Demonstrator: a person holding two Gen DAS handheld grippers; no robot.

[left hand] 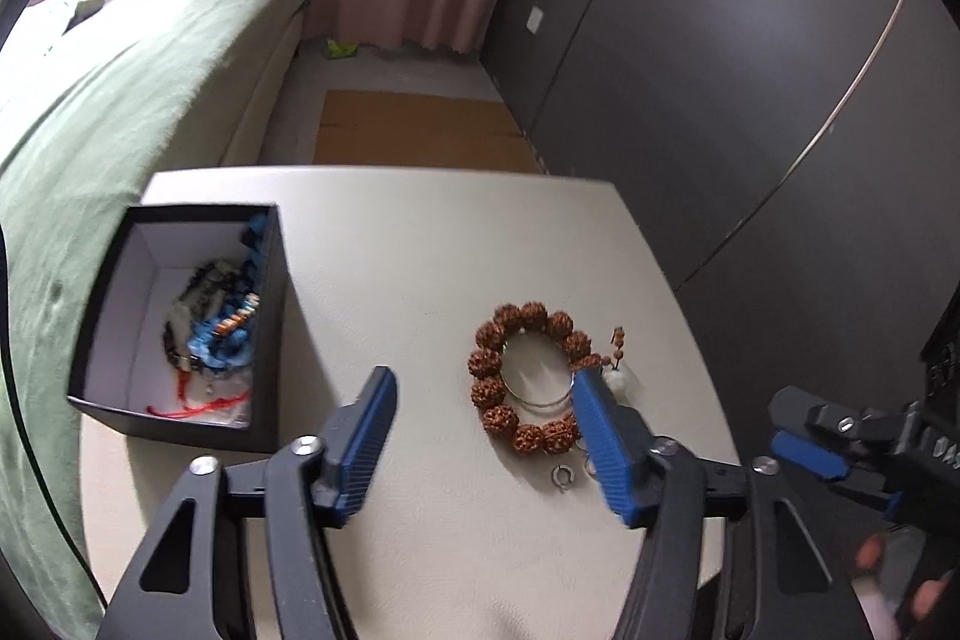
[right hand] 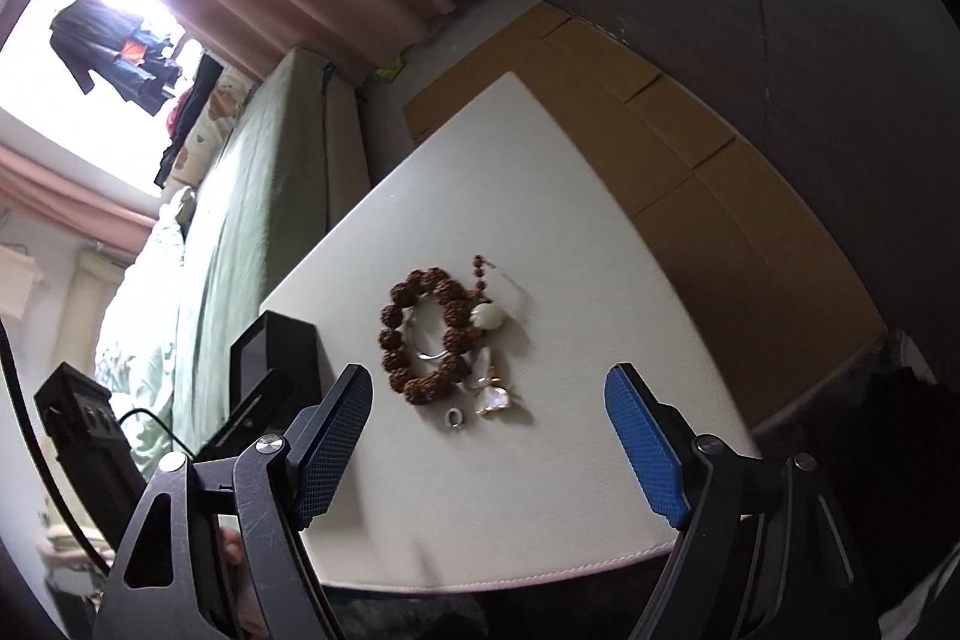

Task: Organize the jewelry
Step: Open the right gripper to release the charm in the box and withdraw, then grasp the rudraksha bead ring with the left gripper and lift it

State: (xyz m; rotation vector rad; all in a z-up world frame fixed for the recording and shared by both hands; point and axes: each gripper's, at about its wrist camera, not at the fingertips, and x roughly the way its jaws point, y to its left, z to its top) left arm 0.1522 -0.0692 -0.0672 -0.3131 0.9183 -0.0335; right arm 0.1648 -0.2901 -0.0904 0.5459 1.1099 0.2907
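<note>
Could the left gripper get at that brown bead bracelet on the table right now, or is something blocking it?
Probably yes. The left gripper is open and empty, and the brown bead bracelet lies flat on the table just ahead of its fingers. The black box sits off to the side, so nothing stands between.

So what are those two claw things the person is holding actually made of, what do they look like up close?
Each is a black two-finger tool. The left gripper and right gripper have angular black link arms with triangular cut-outs, joined by round silver pivot bolts. Each finger ends in a long blue pad with a fine ribbed or cross-hatched texture. A thin black cable runs beside the left tool's boxy black body.
</note>
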